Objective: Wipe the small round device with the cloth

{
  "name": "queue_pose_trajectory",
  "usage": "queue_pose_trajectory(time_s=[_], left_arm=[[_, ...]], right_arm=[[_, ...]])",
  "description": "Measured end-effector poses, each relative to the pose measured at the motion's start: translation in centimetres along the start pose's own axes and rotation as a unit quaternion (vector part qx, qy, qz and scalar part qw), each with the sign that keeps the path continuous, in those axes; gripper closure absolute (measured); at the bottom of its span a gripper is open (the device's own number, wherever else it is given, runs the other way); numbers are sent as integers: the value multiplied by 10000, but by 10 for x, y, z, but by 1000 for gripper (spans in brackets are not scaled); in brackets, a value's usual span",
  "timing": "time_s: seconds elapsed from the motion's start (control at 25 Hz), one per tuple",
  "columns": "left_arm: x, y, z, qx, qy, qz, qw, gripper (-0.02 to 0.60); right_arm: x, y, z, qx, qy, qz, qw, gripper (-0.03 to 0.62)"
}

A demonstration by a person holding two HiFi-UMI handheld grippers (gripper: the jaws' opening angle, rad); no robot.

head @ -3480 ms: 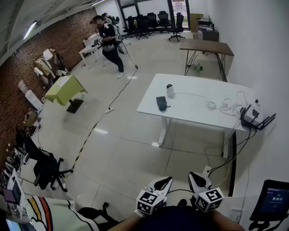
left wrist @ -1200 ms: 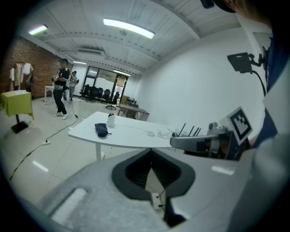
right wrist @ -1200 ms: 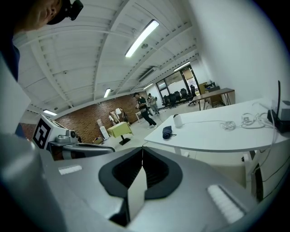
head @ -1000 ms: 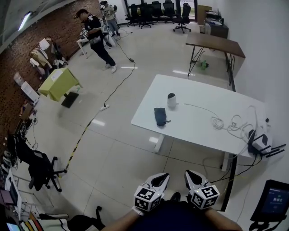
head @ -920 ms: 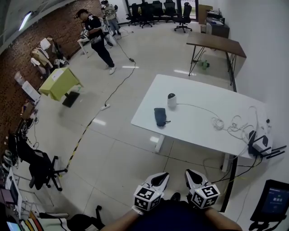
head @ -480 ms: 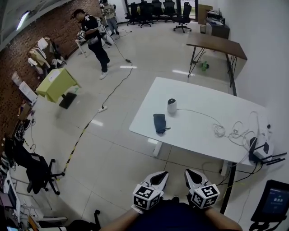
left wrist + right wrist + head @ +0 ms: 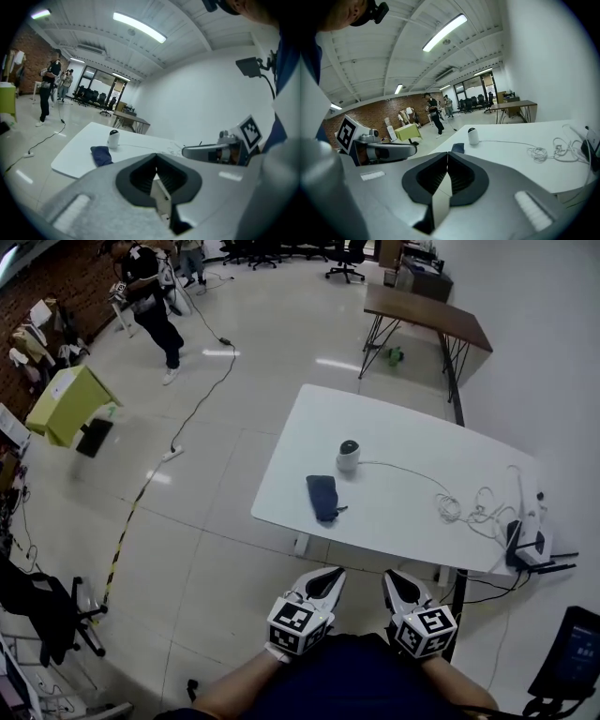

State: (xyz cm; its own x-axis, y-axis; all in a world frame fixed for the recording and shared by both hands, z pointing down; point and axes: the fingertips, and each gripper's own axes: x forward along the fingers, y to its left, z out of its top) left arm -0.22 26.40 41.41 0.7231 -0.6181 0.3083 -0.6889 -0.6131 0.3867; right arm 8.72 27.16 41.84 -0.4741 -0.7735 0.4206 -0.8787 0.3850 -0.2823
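the left gripper (image 7: 325, 579) and right gripper (image 7: 395, 582) sit at 6 o'clock in the head view, both with jaws pressed together on nothing, as before. the white table (image 7: 403, 512) now lies closer than a moment earlier. on it stands the small round device (image 7: 348, 455), with the dark cloth (image 7: 322, 497) just beside it at 7 o'clock.

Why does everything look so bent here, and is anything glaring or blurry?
Head view: wide lens bows the white table; light glares off the floor. Left gripper view: fisheye, black corners; the left gripper up close looks soft, the small round device sharper. Right gripper view: same curving; ceiling lamp blown out.
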Motion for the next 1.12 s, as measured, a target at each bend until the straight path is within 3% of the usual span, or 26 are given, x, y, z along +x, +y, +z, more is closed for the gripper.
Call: queue_pose_trajectory(time_s=[0.08,0.24,0.72,0.96,1.12], left_arm=[[2,18,-3,108,-30,-84,9999,580],[2,36,12,-69,45,-270,9996,580],[26,76,27,-240,147,-225,9994,580],[49,92,33,-155,164,92,9997,579],[70,98,55,-174,145,351,9991,580]], right_arm=[[13,5,3,-20,66,-92,9999,582],[35,14,11,-48,172,-212,9996,582],[73,3,22,58,296,-276,9992,582],[102,-19,38,135,203,42,9997,582],[122,-41,58,153,145,313,9993,582]])
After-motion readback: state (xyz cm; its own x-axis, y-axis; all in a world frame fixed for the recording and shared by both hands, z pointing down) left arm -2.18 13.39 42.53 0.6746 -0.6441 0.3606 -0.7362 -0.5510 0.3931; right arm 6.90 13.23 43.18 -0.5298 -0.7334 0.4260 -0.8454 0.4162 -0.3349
